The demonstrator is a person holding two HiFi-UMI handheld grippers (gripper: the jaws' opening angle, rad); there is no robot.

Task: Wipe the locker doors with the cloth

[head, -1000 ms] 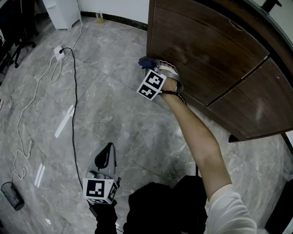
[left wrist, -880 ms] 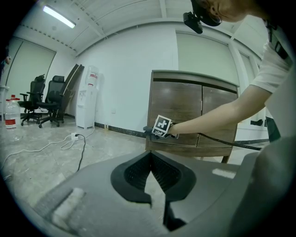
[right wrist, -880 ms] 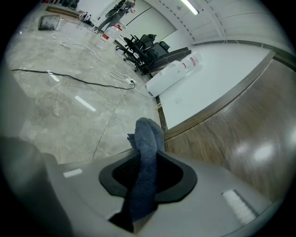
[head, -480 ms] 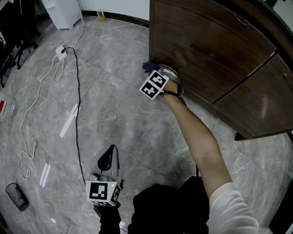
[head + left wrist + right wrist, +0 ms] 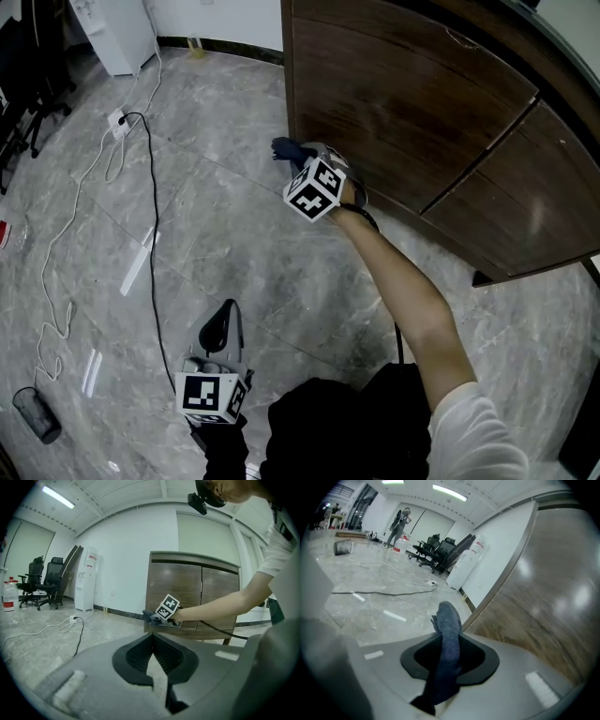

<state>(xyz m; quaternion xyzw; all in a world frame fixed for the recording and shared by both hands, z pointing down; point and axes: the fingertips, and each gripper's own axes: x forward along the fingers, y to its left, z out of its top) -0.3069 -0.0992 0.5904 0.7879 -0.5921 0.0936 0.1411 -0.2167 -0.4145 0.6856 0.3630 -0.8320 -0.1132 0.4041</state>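
The dark brown wooden locker (image 5: 403, 103) stands at the upper right, with a second door (image 5: 525, 216) beside the first. My right gripper (image 5: 305, 161) is shut on a dark blue cloth (image 5: 291, 150) and holds it near the lower left corner of the left door. In the right gripper view the cloth (image 5: 448, 620) sticks out between the jaws of the right gripper (image 5: 449, 641), with the door (image 5: 543, 588) close on the right. My left gripper (image 5: 217, 323) hangs low over the floor, shut and holding nothing. The left gripper view shows the left gripper (image 5: 152, 637) pointing at the locker (image 5: 197, 592).
A black cable (image 5: 150, 216) and a white cord with a power strip (image 5: 117, 119) run across the grey marble floor. A white appliance (image 5: 117, 28) stands at the back wall. A dark bin (image 5: 33, 405) lies at the lower left. Office chairs (image 5: 42, 583) stand far left.
The right gripper has rolled, so its marker cube shows a different face, and it has shifted a little along the door's lower left corner with the cloth. The left gripper stayed put.
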